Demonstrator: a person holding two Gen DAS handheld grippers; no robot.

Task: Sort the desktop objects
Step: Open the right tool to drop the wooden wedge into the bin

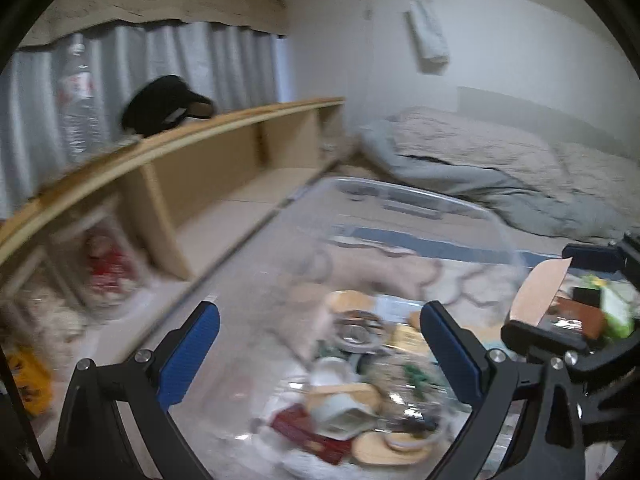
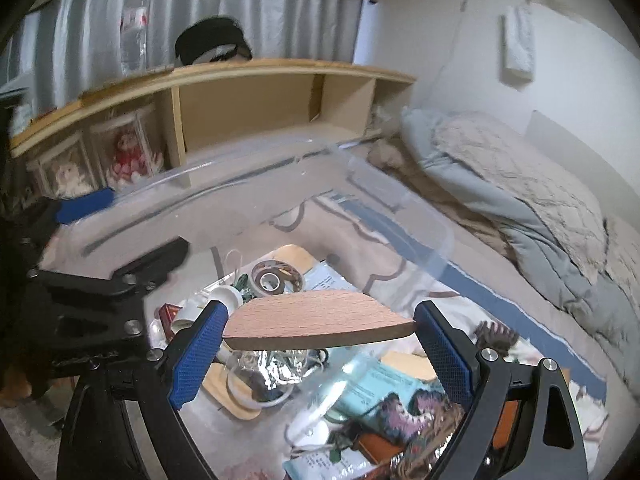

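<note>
Nearest in my right wrist view, my right gripper [image 2: 320, 334] is closed across a flat wooden piece [image 2: 316, 320] with a curved far edge, one blue pad pressing each end, the piece lying roughly level between them. In my left wrist view, my left gripper [image 1: 320, 344] stands at full spread with nothing between its blue pads [image 1: 190, 356]; the picture is blurred. Below both, a clear plastic bin [image 2: 424, 220] holds the sorted clutter: a roll of tape [image 2: 276, 278], a white cup [image 2: 226, 296], a small red box [image 2: 170, 314], round wooden coasters [image 1: 384, 448], crumpled foil [image 2: 280, 364] and a pale blue printed packet [image 2: 380, 384]. Some items lie near right of the bin, including a patterned pink and dark cloth item [image 2: 412, 412]; I cannot tell its kind. The left gripper's black frame and a blue pad show at the left edge of the right wrist view, above the bin's left rim. Under the bin lies a beige rug [image 2: 352, 240] with a dark blue border. Far left runs a low wooden shelf [image 2: 256, 108], with dolls in clear cases [image 2: 128, 152] in its left compartments and a black cap [image 2: 212, 44] on top. Far right, a bed with grey and beige quilts [image 2: 520, 184]. Farthest, grey curtains [image 2: 260, 12].
</note>
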